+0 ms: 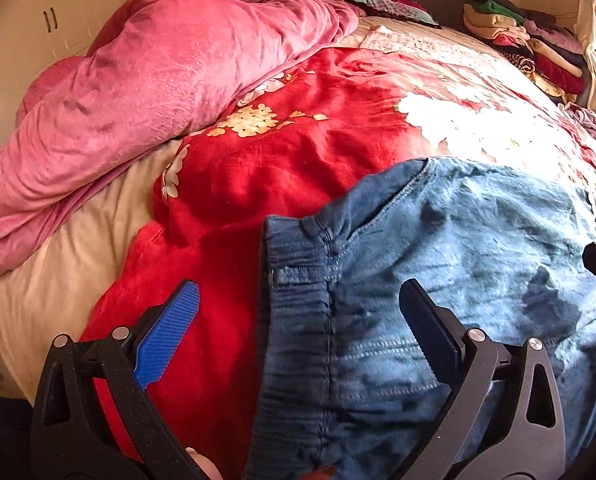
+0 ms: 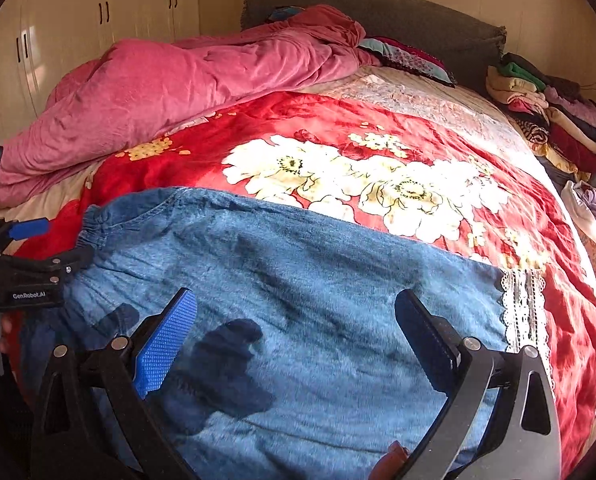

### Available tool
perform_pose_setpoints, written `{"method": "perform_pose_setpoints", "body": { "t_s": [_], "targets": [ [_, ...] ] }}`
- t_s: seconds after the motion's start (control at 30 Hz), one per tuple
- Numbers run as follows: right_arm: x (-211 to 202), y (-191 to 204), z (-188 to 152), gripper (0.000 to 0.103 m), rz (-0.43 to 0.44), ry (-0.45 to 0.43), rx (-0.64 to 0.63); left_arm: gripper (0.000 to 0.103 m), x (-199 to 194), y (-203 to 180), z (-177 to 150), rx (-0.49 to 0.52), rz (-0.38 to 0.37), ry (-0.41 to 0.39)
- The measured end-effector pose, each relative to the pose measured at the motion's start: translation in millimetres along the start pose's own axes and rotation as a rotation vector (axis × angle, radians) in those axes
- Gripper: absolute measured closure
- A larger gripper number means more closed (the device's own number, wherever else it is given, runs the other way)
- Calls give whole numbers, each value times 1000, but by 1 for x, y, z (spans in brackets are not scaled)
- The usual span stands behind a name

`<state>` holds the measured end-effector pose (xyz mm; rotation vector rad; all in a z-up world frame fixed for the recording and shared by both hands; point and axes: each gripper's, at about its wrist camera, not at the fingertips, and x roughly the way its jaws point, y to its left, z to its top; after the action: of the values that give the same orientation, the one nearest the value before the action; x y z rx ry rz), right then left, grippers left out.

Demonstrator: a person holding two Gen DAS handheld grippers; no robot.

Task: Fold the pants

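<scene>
Two grippers, left gripper (image 1: 298,316) and right gripper (image 2: 296,320), hover wide open and empty above the pants (image 2: 298,280) on the blanket (image 2: 378,120).

The right tongs (image 2: 296,312) hang wide open over blue denim pants (image 2: 298,280) spread flat on a red floral blanket (image 2: 378,184) covering the bed. A lace-trimmed hem (image 2: 522,304) lies at the right end, the gathered waistband (image 2: 94,224) at the left, where the left tongs (image 2: 30,248) sit at its edge. A rumpled pink quilt (image 2: 178,88) lies behind, and folded clothes (image 2: 546,112) are stacked at far right.
</scene>
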<state>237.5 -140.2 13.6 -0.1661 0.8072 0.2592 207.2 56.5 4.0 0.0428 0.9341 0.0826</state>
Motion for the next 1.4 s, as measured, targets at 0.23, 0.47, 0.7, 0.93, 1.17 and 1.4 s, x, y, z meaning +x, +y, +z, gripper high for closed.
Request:
{"method": "perform_pose_setpoints", "body": {
  "t_s": [0.23,0.47,0.7,0.93,1.17,1.4],
  "targets": [
    [38,-1,29,4,45,34,-63,9,40,2,25,64,-19,51],
    [89,1,56,4,110,111,-150,46,55,-2,30,86,-127,64],
    [118,18,69,4,160,153,-257,72,27,-6,26,133,-149,-18],
    [116,47,64,52,246,140,-372,72,12,-6,20,138,-174,-52],
    [68,49,40,94,307,53,-346,72,0,-3,13,134,-187,-68],
    [-4,46,5,94,343,-32,-258,72,-25,-2,-5,128,-234,-100]
  ]
}}
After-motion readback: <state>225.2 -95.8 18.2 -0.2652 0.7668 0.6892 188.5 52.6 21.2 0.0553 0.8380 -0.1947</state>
